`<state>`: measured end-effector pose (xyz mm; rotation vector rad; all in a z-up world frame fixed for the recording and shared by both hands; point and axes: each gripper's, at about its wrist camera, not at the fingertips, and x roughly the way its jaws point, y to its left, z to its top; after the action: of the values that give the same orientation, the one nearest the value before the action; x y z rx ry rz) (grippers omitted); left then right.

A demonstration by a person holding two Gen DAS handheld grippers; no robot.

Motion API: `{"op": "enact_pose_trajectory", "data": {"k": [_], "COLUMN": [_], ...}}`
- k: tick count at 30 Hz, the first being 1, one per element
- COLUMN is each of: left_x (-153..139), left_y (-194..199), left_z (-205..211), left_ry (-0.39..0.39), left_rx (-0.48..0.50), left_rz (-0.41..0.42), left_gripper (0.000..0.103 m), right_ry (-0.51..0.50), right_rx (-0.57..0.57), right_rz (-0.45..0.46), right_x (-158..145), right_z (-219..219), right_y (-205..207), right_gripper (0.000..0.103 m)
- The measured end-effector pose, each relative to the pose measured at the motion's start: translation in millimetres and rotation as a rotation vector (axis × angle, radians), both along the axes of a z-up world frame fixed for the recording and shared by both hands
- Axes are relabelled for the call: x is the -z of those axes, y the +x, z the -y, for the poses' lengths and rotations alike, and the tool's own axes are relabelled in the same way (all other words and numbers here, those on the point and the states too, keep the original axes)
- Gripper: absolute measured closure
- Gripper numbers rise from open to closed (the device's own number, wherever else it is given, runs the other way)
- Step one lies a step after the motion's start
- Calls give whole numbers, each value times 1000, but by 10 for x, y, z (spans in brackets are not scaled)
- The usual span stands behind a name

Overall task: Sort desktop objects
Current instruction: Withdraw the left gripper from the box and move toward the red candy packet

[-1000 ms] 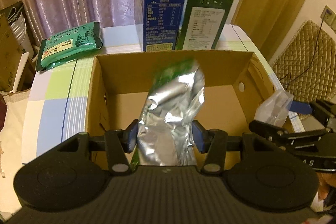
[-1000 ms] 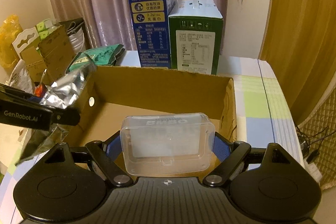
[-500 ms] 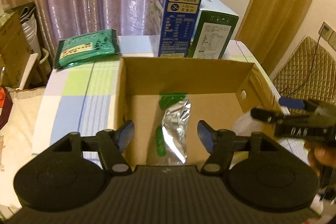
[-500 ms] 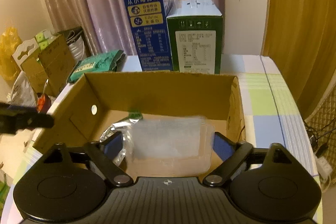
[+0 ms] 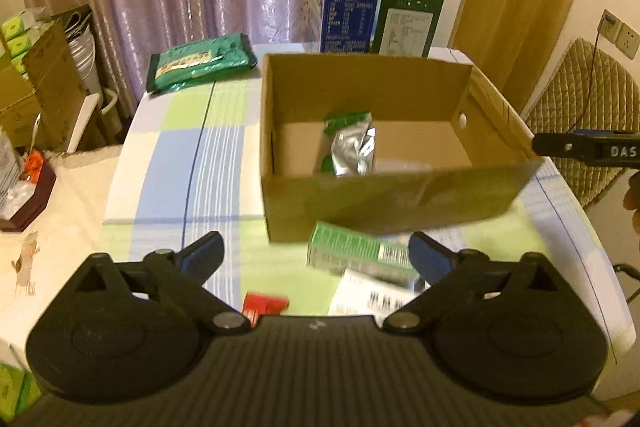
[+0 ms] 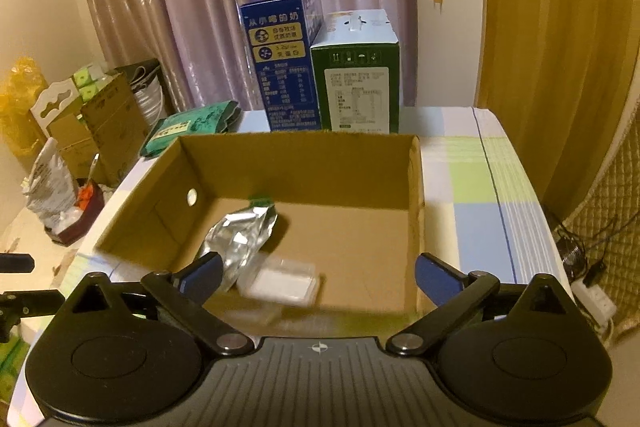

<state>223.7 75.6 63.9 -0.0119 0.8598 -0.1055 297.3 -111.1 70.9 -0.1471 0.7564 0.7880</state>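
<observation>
1. Cardboard box (image 5: 384, 199) sits mid-table on the checked cloth, open at the top, and it's already taking deliveries: a crinkled silver pouch (image 6: 240, 239) lies on its floor, and a clear plastic case (image 6: 284, 281) rests just beside it against the near wall
2. Left gripper (image 5: 316, 253) is outside the box on the near side, jaws swinging open with nothing pinched between them
3. Right gripper (image 6: 318, 269) hangs over the box's near edge, jaws also spreading wide; the clear case lies below them, not pressed by either pad
4. Still out on the table: a small green carton (image 5: 356, 253) just in front of the box, a white printed packet (image 5: 368, 295) beside it, a red item (image 5: 264, 305) at the bottom of the left wrist view, too blurred to name
5. The green carton looks like the next pick for the left gripper: come down square over it, one pad on each long side, and close only once both pads bracket it
6. Watch the white packet touching the carton's near edge; a skewed approach could drag it along
7. Lift clear of the box wall before crossing over, then release low so the carton doesn't bounce onto the pouch
8. A green bag (image 5: 200, 67) and two tall cartons stand behind the box, well apart from both grippers
</observation>
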Motion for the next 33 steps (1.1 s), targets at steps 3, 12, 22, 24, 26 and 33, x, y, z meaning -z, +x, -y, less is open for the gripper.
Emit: {"op": "enact_pose_trajectory", "data": {"k": [3, 12, 22, 24, 26, 33], "left_x": [-3, 31, 155, 184, 222, 362], "left_y": [-282, -917, -1168, -1182, -1183, -1099], "left_z": [-56, -299, -290, -260, -230, -251], "left_ry": [24, 74, 94, 107, 124, 152], "left_rx": [-3, -36, -4, 13, 23, 49], "left_rz": [4, -18, -55, -57, -65, -96], "left_gripper": [1, 1, 1, 1, 1, 1], "right_ry": [5, -15, -25, -39, -57, -100], "right_rx": [-6, -40, -107, -144, -187, -263], "right_rz": [-7, -31, -30, -11, 12, 24], "right_x": [-14, 14, 7, 13, 35, 166], "right_z": [156, 535, 620, 596, 566, 423], "right_y": [-195, -753, -1161, -1265, -1358, -1480], "right_gripper": [2, 2, 2, 2, 2, 2]}}
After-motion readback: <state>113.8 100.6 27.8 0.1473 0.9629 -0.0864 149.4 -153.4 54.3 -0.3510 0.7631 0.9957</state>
